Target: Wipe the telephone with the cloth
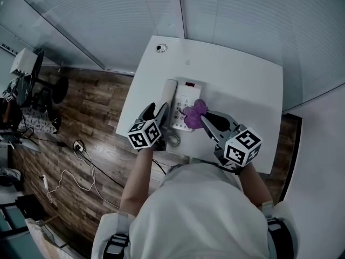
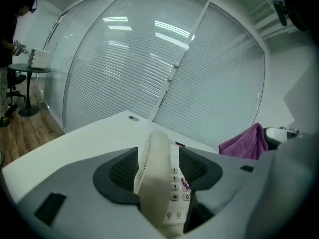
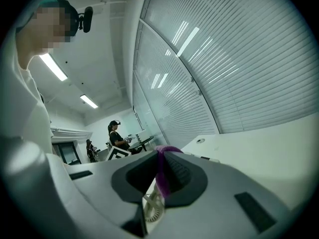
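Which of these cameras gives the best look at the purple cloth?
The head view: the purple cloth shows nearly whole, bunched on the telephone. The left gripper view catches one edge; the right gripper view only a strip pinched in the right tool.

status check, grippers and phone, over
Left gripper jaws open around the handset, not clamped. Right gripper shut on purple cloth, over the right side of the telephone. Coiled cord at its near end.
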`<action>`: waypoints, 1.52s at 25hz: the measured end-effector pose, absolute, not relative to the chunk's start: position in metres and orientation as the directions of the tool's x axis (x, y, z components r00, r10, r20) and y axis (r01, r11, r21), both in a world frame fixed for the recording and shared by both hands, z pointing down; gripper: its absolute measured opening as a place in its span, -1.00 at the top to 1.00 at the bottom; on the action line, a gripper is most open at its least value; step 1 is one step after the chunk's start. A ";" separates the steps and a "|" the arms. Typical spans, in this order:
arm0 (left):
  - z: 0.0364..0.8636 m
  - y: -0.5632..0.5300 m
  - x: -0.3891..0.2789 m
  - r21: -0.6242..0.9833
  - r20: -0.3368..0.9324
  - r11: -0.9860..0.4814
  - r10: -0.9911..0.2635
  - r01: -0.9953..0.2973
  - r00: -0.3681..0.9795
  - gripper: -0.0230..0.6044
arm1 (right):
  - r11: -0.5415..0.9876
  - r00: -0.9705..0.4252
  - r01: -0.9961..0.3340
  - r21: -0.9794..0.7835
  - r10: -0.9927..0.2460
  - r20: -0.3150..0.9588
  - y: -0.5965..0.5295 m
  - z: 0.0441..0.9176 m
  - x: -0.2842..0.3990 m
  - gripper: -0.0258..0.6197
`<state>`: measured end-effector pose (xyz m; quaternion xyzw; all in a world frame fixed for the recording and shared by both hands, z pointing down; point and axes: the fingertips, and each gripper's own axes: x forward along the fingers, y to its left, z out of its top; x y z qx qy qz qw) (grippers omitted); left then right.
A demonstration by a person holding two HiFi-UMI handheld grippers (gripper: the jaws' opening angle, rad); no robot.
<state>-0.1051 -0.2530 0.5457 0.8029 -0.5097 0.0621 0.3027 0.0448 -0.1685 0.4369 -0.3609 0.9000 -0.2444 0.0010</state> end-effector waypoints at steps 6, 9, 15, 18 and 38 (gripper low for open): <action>0.506 -0.219 -0.114 0.503 0.301 -0.297 -0.821 -0.812 0.486 0.44 | 0.637 -0.744 -0.653 -0.409 -0.642 0.187 -0.158 0.433 0.024 0.77; 0.487 -0.199 -0.115 0.545 0.251 -0.306 -0.829 -0.781 0.500 0.60 | 0.644 -0.744 -0.656 -0.395 -0.639 0.193 -0.148 0.431 0.014 0.77; 0.475 -0.160 -0.126 0.515 0.297 -0.291 -0.821 -0.806 0.487 0.79 | 0.599 -0.708 -0.690 -0.406 -0.675 0.208 -0.126 0.431 0.000 0.77; 0.472 -0.143 -0.134 0.487 0.324 -0.294 -0.813 -0.822 0.483 0.84 | 0.576 -0.685 -0.715 -0.398 -0.692 0.228 -0.114 0.432 -0.006 0.77; 0.474 -0.004 -0.172 0.421 0.395 -0.334 -0.769 -0.843 0.502 0.86 | 0.563 -0.657 -0.750 -0.345 -0.690 0.303 0.006 0.447 -0.071 0.77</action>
